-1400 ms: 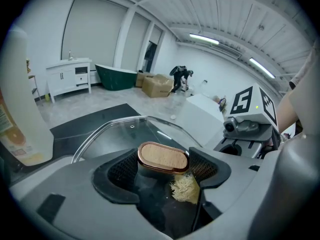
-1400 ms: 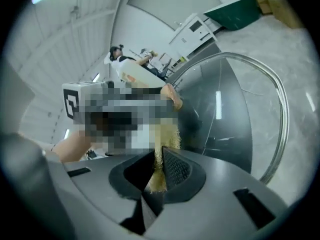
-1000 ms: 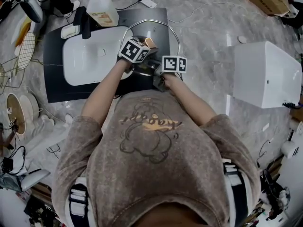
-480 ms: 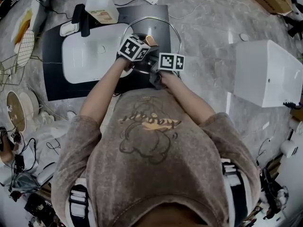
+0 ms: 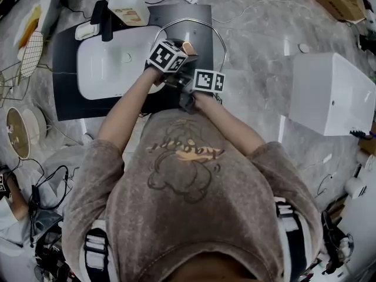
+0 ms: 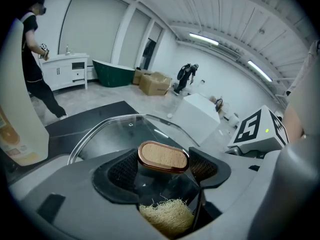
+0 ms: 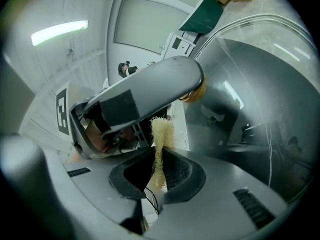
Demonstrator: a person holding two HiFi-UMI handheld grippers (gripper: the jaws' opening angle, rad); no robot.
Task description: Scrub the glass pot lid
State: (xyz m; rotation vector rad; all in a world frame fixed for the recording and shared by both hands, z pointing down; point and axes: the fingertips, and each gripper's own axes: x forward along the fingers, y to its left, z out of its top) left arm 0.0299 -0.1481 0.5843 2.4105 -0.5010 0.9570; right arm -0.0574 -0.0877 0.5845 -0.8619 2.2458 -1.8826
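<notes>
The glass pot lid (image 5: 202,40) with a metal rim is held tilted over the black counter, right of the basin. My left gripper (image 5: 179,60) is shut on its wooden knob (image 6: 163,156), one pad on each side. My right gripper (image 5: 194,84) sits close beside it, just below the lid, shut on a pale loofah scrubber (image 7: 161,144). In the left gripper view the scrubber (image 6: 167,216) shows through the glass (image 6: 120,134) under the knob. The right gripper view has the curved glass (image 7: 260,99) filling its right side, with the left gripper's finger (image 7: 150,94) across the scrubber's top.
A white basin (image 5: 111,69) is set in the black counter (image 5: 64,87), with a black faucet (image 5: 106,22) and a soap bottle (image 5: 129,7) behind it. A white box (image 5: 332,93) stands to the right. Wire racks and dishes (image 5: 17,81) lie to the left.
The right gripper has edged a little left, closer to the left gripper. The left gripper and the lid have stayed put; both grips are unchanged.
</notes>
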